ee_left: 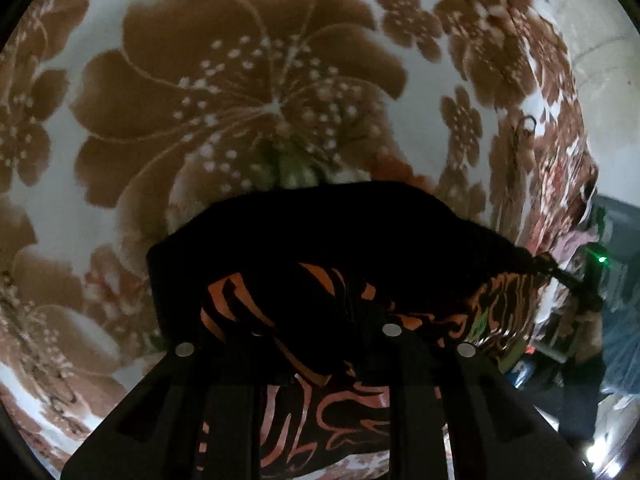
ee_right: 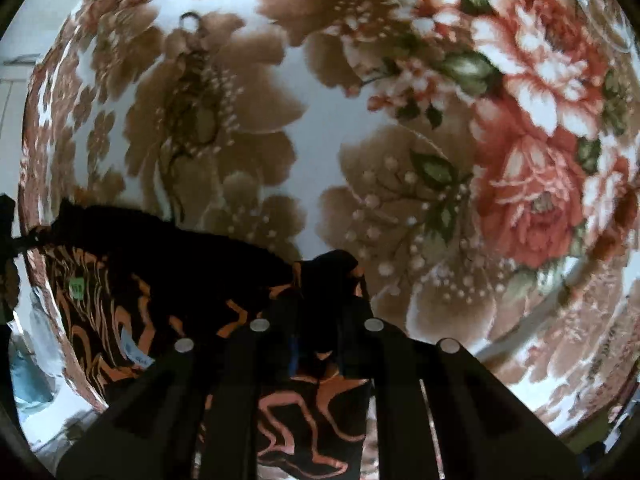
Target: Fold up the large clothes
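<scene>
- Nearest in both wrist views, a black garment with an orange wavy print (ee_left: pixel 320 292) hangs bunched between the dark fingers of each tool.
- The left gripper (ee_left: pixel 324 340) pinches a fold of that cloth; its jaws stand close together with fabric between them.
- The right gripper (ee_right: pixel 316 332) is pressed almost together on another bunch of the same cloth (ee_right: pixel 328 280).
- The garment stretches between the two tools just above the surface, and a small green tag (ee_right: pixel 76 286) shows on it at the left of the right view.
- Beneath lies a plush white blanket with large brown flowers (ee_left: pixel 248 80), spread flat; red-pink roses with green leaves (ee_right: pixel 536 128) fill its far right.
- A dark thin cord with a loop (ee_right: pixel 192 24) rests on the blanket farther off.
- Beyond the blanket's edge, a pale wall (ee_left: pixel 608 60) and blurred clutter with a green light (ee_left: pixel 602 258).
</scene>
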The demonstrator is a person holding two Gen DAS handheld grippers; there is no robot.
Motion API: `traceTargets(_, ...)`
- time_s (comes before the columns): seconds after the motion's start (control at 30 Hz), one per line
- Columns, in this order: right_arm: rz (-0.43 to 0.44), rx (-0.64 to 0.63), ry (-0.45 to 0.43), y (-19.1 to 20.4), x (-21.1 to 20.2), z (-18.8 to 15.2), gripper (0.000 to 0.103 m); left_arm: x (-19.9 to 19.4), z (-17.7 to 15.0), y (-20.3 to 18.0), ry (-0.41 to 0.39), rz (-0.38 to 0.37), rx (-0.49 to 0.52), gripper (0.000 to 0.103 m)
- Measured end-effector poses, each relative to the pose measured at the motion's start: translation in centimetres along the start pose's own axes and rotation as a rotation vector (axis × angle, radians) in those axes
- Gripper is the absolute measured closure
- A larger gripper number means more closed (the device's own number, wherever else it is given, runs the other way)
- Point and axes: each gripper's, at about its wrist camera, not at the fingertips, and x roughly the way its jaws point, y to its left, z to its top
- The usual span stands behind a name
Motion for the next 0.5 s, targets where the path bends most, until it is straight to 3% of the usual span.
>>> traceTargets(0.1,0.033,0.001,0.0,-1.1,1.2,-0.4,0.087,0.1,-0.4,0.6,-0.026,-0.056,-0.027,0.078)
traceTargets(0.13,0.044,-0.005,-0.007,-1.1,1.1,-0.8,0.08,-0.2,-0.8,0.5,-0.043,-0.088,-0.027,0.066)
traceTargets(0.17,0.059,-0.012,-0.015,-1.2,0.9,-1.1,0.062,-0.6,-1.2,0.3,-0.06,-0.11,-0.019,0.058)
traceTargets(0.2,0.096,-0.025,-0.03,-1.2,0.3,-1.7,0.05,-1.1,-1.5,0.1,-0.076,-0.121,-0.013,0.039)
traceTargets(0.23,0.119,-0.031,-0.045,-1.1,-0.2,-2.1,0.033,-1.7,-1.7,0.1,-0.093,-0.125,-0.009,0.033)
traceTargets(0.3,0.112,-0.051,-0.103,-1.2,-2.4,-3.1,0.014,-3.6,-2.3,-0.1,-0.143,-0.122,-0.025,0.029)
traceTargets(0.4,0.098,-0.071,-0.162,-2.0,-5.1,-4.3,0.01,-6.6,-2.8,-0.2,-0.244,-0.055,-0.02,0.028)
traceTargets(0.5,0.088,-0.073,-0.212,-3.0,-6.7,-5.4,0.01,-8.2,-3.7,-1.2,-0.311,0.125,0.105,0.028)
